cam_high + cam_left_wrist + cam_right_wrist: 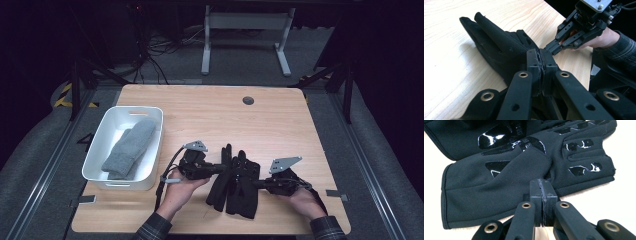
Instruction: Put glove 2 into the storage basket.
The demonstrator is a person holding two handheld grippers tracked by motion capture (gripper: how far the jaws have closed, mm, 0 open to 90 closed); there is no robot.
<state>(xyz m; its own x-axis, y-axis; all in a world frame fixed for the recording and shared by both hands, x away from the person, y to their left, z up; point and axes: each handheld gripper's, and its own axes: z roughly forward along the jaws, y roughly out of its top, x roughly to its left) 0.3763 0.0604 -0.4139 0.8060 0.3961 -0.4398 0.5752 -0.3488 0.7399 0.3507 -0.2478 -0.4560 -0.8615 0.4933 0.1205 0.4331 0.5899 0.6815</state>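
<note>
Centrally, black gloves [239, 182] flanked by left gripper [223, 168], right gripper [256, 184]; both jaws closed, empty; bin [100, 145] left.

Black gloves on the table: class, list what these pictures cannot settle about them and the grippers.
- High view: whether the black gloves lie stacked or side by side; too dark and small.
- Left gripper view: whether the left gripper pinches cloth; its shut jaws hide the contact.
- Right gripper view: whether the right gripper touches the gloves; jaws cover that edge.
- High view: the grey mittens' count in the white bin; overlapped.

black gloves [239, 182] — glossy black patches, grey mitten [129, 149], white bin [100, 147], plaid sleeve [154, 231]
</note>
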